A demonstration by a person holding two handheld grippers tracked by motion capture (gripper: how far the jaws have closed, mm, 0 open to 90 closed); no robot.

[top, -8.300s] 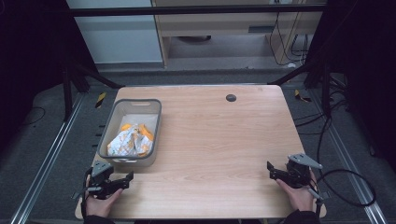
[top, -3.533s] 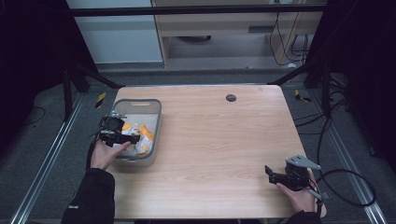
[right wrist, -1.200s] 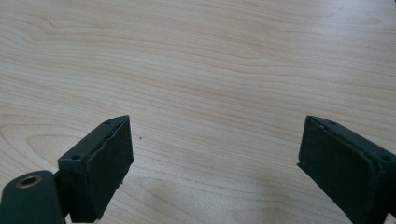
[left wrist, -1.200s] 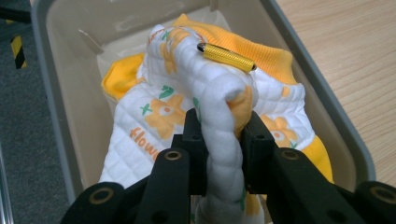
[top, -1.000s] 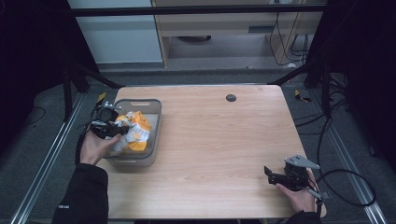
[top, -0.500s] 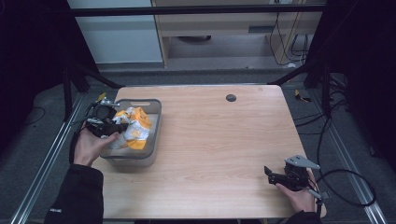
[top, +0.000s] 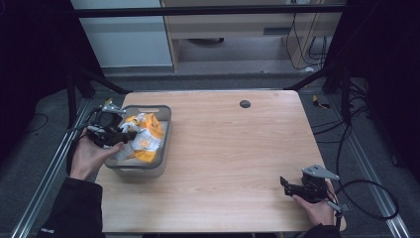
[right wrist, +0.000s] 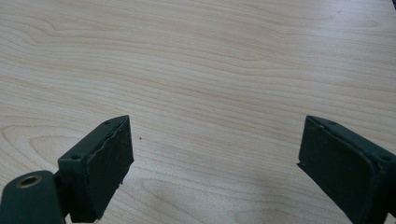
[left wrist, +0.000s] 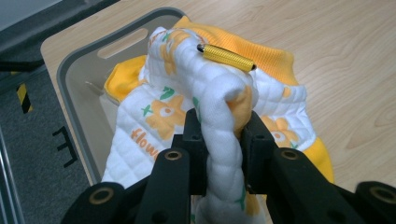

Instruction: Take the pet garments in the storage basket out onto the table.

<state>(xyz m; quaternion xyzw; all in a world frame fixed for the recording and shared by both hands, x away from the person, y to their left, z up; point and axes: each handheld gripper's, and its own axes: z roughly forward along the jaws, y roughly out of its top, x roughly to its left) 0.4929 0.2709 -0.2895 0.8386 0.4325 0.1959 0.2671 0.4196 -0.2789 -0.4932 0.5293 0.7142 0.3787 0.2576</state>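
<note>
A white quilted cloth with orange flower prints and orange trim [top: 142, 138] [left wrist: 210, 98] is lifted partly out of the grey bin [top: 138, 168] [left wrist: 79, 79] at the table's left. My left gripper [top: 126, 137] [left wrist: 223, 135] is shut on a bunched fold of this cloth, above the bin's left side. A gold ridged pin [left wrist: 225, 57] rests on top of the fold. Over bare wood near the front right of the table, my right gripper [top: 285, 184] [right wrist: 212, 163] is open with nothing between its jaws.
The wooden table [top: 228, 148] has a small dark round hole [top: 244, 103] near its far edge. Black frame bars [top: 307, 82] stand around the table, and cables [top: 366, 198] lie on the floor at the right.
My left gripper went from the front left to the bin, shut on the cloth and has been lifting it up and leftward. The right gripper has barely moved.
</note>
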